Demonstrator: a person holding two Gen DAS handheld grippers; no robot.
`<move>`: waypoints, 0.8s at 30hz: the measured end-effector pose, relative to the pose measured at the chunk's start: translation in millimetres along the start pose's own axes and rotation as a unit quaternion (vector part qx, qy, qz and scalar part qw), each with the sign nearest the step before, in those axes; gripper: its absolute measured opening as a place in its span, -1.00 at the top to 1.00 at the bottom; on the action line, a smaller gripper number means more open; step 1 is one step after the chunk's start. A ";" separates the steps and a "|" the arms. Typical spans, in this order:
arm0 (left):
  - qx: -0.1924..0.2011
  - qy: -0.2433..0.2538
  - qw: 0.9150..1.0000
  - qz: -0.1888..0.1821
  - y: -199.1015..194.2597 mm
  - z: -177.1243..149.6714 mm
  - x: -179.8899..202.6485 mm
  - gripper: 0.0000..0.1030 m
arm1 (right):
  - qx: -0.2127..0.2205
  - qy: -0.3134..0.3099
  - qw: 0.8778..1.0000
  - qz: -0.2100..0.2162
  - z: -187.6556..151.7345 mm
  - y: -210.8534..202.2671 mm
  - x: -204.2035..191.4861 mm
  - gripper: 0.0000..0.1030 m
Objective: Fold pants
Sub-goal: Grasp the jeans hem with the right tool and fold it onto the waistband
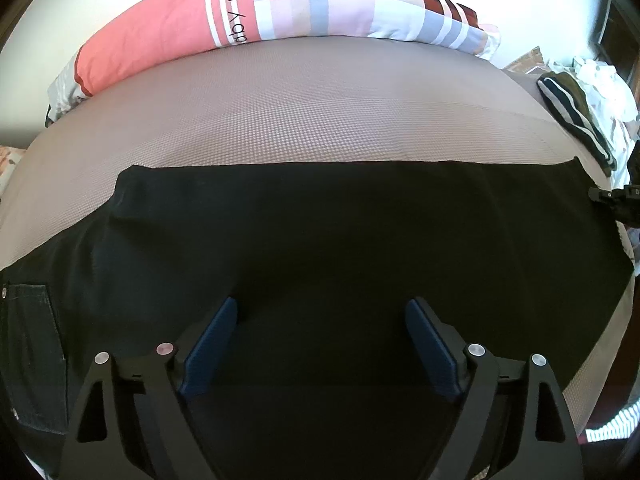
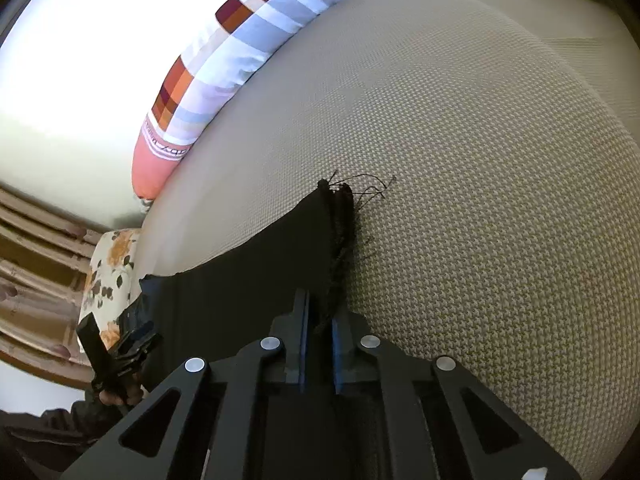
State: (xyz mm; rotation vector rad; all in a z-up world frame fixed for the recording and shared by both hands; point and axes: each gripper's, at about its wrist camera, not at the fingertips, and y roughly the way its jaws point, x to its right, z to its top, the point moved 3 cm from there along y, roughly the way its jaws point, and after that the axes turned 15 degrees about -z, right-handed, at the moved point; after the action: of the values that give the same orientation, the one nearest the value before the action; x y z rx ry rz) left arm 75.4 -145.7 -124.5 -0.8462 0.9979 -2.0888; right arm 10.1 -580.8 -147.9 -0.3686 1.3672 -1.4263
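Currently: right gripper (image 2: pixel 318 320) clamped on frayed hem (image 2: pixel 340 216) of black pants (image 1: pixel 320 232) — left gripper (image 1: pixel 320 344) spread wide above them, empty. Advice — pinch all layers before lifting.

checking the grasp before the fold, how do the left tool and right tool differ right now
The left tool stands wide open; the right tool is nearly shut, pinching the frayed hem of the black pants. The left tool hovers over the middle of the pants with nothing between its pads; the right tool sits at the leg end, beside the bare mattress. Both have blue pads and point down at the same pants.
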 end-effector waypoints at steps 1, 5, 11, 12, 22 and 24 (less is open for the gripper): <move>0.000 0.002 1.000 0.000 0.7 0.0 0.2 -0.72 | 0.003 0.001 1.000 -0.006 -0.8 -0.4 -1.1 0.89; 0.005 0.008 1.000 -0.001 3.3 -0.1 1.7 -0.79 | 0.011 0.002 1.000 -0.021 -2.1 -1.4 -4.5 0.89; 0.012 0.014 1.000 -0.003 5.2 -0.5 2.0 -0.85 | 0.029 0.008 0.998 -0.059 -5.1 -7.0 -16.1 0.91; 0.014 0.015 1.000 -0.004 5.6 -0.5 1.9 -0.86 | 0.032 0.009 0.997 -0.063 -6.0 -8.4 -18.1 0.91; 0.024 0.023 0.999 -0.005 5.8 -1.4 3.0 -0.89 | 0.050 0.014 0.996 -0.078 -17.4 -30.2 -60.9 0.92; 0.022 0.021 1.000 -0.006 5.5 -1.9 3.2 -0.89 | 0.050 0.014 0.995 -0.083 -18.7 -32.9 -69.2 0.91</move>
State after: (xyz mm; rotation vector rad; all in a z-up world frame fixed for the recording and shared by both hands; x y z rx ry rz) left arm 73.7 -150.1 -129.1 -0.7908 0.9685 -2.1395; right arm 6.0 -522.0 -95.5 -0.4048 1.3061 -1.6369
